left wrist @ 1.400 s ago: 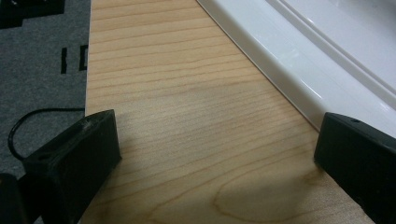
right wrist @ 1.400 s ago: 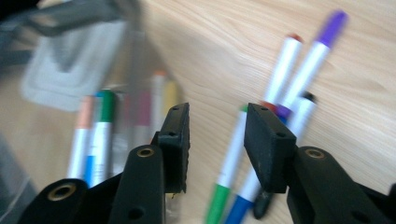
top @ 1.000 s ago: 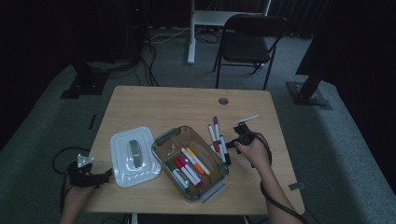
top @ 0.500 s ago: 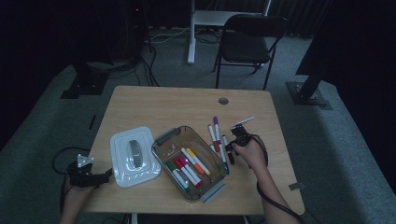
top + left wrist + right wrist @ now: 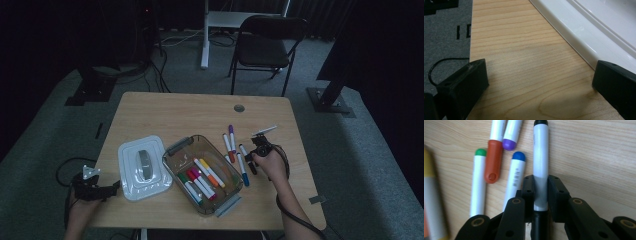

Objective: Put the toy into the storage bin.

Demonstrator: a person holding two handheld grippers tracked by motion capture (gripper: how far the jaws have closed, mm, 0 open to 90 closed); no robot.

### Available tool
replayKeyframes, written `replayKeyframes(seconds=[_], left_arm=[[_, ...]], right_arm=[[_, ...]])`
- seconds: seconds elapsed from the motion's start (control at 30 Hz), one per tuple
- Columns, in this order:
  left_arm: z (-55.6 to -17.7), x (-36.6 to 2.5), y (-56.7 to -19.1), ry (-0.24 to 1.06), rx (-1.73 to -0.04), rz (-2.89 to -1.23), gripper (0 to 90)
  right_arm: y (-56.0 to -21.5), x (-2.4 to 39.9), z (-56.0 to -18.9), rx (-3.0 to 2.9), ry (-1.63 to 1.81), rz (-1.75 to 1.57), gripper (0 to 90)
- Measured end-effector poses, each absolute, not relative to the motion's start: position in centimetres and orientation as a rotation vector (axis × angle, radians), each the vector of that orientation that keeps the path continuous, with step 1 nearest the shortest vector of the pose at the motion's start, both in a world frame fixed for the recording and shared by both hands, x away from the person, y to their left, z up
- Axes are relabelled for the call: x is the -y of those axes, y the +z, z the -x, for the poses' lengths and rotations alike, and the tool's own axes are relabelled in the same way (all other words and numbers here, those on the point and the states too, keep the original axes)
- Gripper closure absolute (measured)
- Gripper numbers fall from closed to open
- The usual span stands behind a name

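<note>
My right gripper (image 5: 541,192) is shut on a white marker with black ends (image 5: 541,157), which lies on the table. Its jaws have just been closing, and the pads (image 5: 556,190) now press on the barrel from both sides. In the high view this gripper (image 5: 260,149) sits at the right of the loose markers. Beside the held one lie blue (image 5: 516,172), green (image 5: 479,182), red (image 5: 492,162) and purple (image 5: 510,135) markers. My left gripper (image 5: 540,82) stands open over bare wood at the table's left edge (image 5: 95,190), with nothing between its jaws.
A white lid (image 5: 142,167) lies flat just right of the left gripper (image 5: 599,30). A clear bin (image 5: 218,150) holding several markers stands in the middle. A chair (image 5: 265,47) stands behind the table on the carpet.
The right hand has edged slightly left toward the loose markers. The left hand and its gripper have not moved.
</note>
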State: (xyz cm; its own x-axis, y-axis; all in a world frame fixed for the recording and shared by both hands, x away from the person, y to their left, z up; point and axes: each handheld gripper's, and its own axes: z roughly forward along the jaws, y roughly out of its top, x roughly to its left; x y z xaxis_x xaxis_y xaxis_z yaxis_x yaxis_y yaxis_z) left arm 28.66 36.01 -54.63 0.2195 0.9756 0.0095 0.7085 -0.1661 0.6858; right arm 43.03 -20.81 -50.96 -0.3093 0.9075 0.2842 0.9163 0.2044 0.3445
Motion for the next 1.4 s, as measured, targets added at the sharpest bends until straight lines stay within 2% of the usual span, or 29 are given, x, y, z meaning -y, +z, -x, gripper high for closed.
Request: replayKeyframes(seconds=[0.53,0.73,0.9,1.03,1.4], left_arm=[[-28.7,-36.0,-54.6,0.626,-1.549,-1.944,0.7],[-28.7,-36.0,-54.6,0.626,-1.549,-1.944,0.6],[-28.7,-36.0,-54.6,0.626,-1.549,-1.944,0.7],[-28.7,-36.0,-54.6,0.626,-1.549,-1.944,0.7],[-28.7,-36.0,-54.6,0.626,-1.548,-1.944,0.6]], right_arm=[[-47.0,21.9,-42.4,2.377,-0.870,1.833,76.3],[-42.6,21.4,-41.3,2.396,-1.031,1.774,76.3],[-40.6,20.8,-40.7,2.412,-1.096,1.730,76.4],[-37.9,19.1,-39.3,2.457,-1.195,1.615,76.3],[-34.7,15.2,-37.0,2.527,-1.282,1.418,76.3]])
